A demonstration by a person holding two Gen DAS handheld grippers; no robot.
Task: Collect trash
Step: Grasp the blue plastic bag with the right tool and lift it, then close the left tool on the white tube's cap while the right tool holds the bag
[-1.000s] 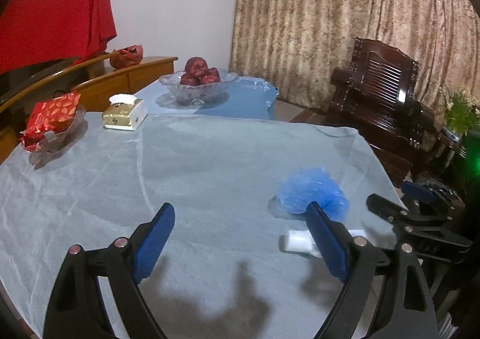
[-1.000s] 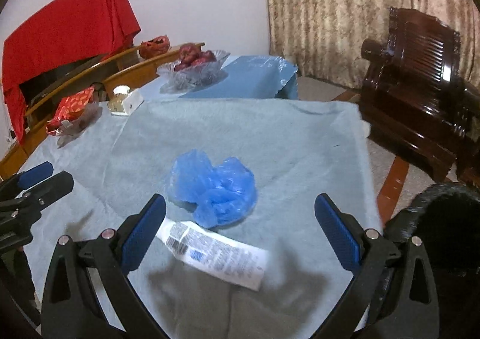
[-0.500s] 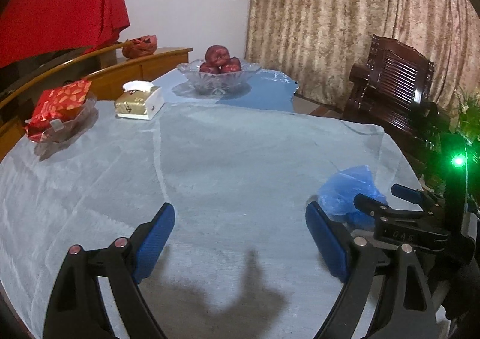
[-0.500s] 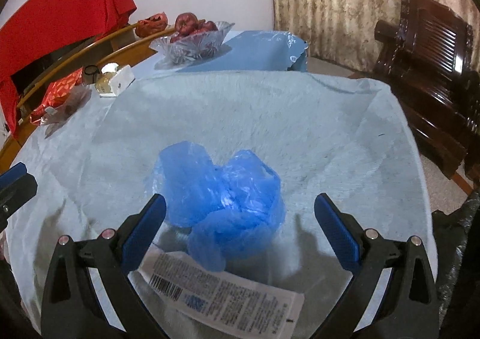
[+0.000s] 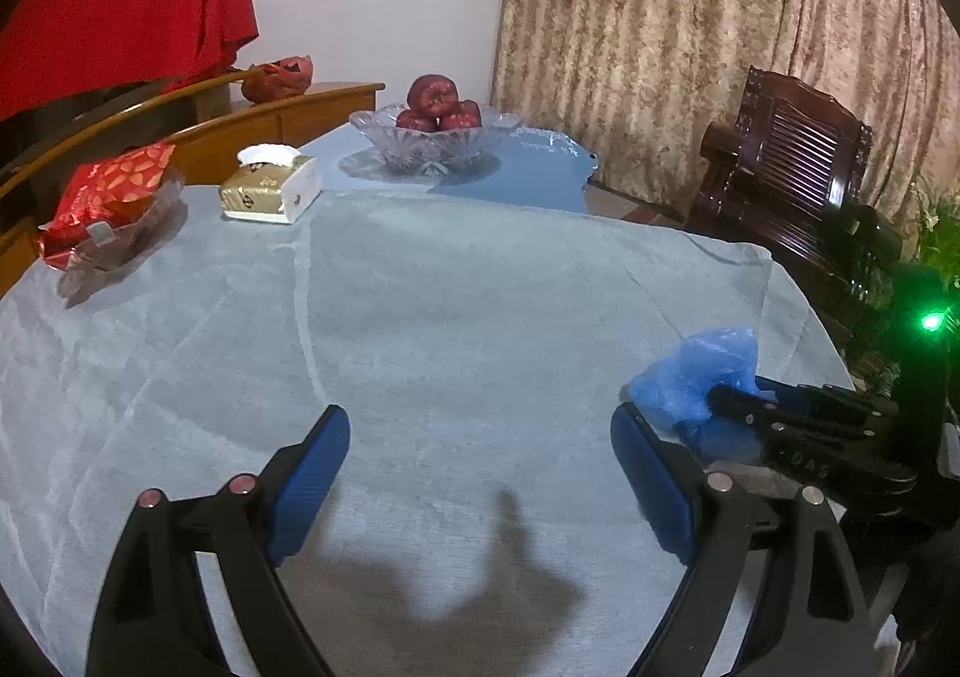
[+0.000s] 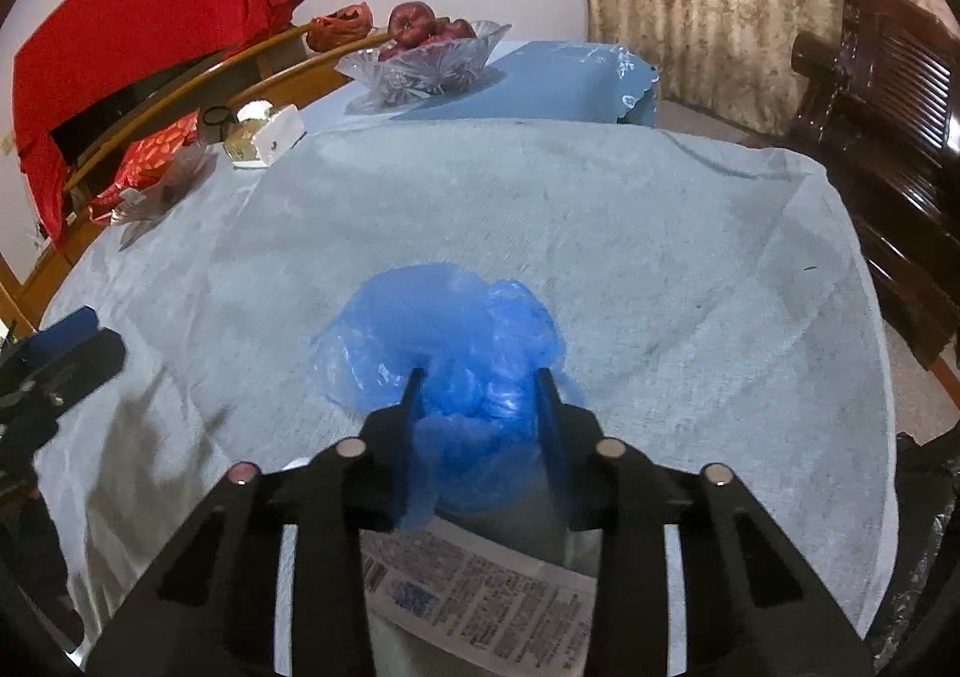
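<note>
The right gripper (image 6: 480, 383) is closing on a crumpled blue plastic bag (image 6: 444, 317) that lies on the pale tablecloth (image 6: 600, 233), near the table's close edge; its fingers (image 6: 411, 395) are already narrow, the bag bunched between them and the pads pressing into the plastic. Just below the bag, partly under the gripper, lies a white printed wrapper (image 6: 480, 605) (barcode and small text show). The left gripper (image 5: 480, 473) hovers over bare cloth with its fingers wide and nothing between them. Farther back stand a glass bowl of red apples (image 5: 435, 134), a tissue box (image 5: 270, 191) and a red packet (image 5: 108, 197).
</note>
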